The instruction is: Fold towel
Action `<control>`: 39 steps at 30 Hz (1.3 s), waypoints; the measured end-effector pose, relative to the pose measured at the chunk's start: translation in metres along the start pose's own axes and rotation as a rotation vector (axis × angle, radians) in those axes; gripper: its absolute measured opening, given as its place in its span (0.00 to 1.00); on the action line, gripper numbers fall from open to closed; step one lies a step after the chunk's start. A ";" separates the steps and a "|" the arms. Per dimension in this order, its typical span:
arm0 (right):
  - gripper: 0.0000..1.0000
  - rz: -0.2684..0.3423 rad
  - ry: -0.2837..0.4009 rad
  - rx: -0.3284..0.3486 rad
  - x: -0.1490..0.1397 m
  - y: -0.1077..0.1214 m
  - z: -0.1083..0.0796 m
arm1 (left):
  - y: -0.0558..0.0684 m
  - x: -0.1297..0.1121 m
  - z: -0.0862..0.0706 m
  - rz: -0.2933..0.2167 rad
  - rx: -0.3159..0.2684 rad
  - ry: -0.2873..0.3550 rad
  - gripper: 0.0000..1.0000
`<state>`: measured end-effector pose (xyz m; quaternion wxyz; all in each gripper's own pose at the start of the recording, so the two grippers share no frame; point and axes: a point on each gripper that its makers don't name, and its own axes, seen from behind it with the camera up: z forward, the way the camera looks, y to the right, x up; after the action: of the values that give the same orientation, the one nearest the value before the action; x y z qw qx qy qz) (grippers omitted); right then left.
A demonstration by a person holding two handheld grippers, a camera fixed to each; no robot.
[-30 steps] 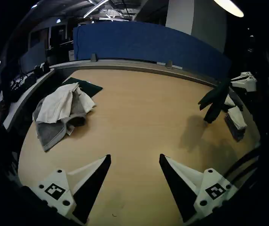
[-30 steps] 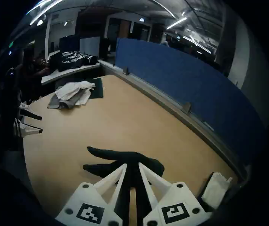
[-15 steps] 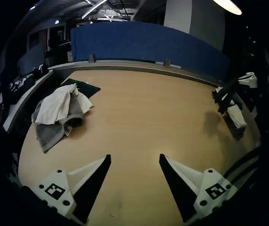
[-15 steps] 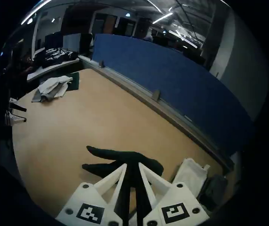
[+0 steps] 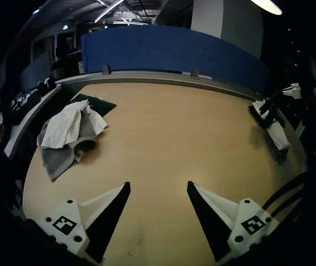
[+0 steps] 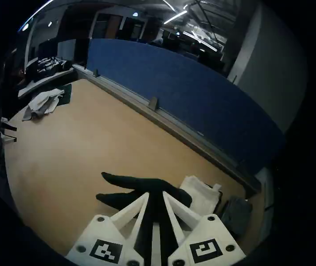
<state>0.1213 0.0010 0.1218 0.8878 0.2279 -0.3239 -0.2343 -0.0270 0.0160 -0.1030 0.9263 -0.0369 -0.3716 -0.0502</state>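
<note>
My right gripper [image 6: 155, 196] is shut on a folded dark green towel [image 6: 142, 186] that it holds above the wooden table [image 6: 91, 142]. Just right of it lie a folded white towel [image 6: 200, 198] and a folded grey towel [image 6: 235, 216]. In the left gripper view the right gripper [image 5: 290, 91] hangs over that stack [image 5: 276, 135] at the table's right end, the dark towel [image 5: 262, 113] dangling from it. My left gripper [image 5: 158, 208] stands open and empty low over the near table edge. A heap of white and grey towels [image 5: 69, 131] lies to its left.
A flat dark green cloth [image 5: 96, 103] lies behind the heap. A blue partition [image 5: 171, 51] with a grey rail runs along the table's far edge. Another desk with dark items [image 6: 47, 71] stands beyond the table's left end. Bare wood spans the table's middle [image 5: 175, 128].
The right gripper has carried the dark green towel rightward to the folded stack at the table's end. The left gripper has stayed almost still and open.
</note>
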 end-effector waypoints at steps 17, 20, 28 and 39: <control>0.06 0.017 -0.053 -0.027 -0.042 0.017 -0.011 | 0.005 0.004 0.000 0.019 0.002 -0.002 0.95; 0.06 0.037 -0.070 -0.036 -0.062 0.017 -0.018 | 0.006 0.006 0.000 0.022 0.001 -0.002 0.95; 0.06 0.125 -0.120 -0.070 -0.131 0.021 -0.046 | 0.010 0.004 0.002 0.036 -0.001 -0.010 0.95; 0.06 0.262 -0.175 -0.099 -0.218 0.025 -0.064 | 0.018 0.005 0.001 0.064 0.001 -0.019 0.95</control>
<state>0.0236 0.1601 -0.0104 0.8893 0.1183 -0.4151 -0.1512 -0.0219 0.0334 -0.0994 0.9240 -0.0489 -0.3788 -0.0200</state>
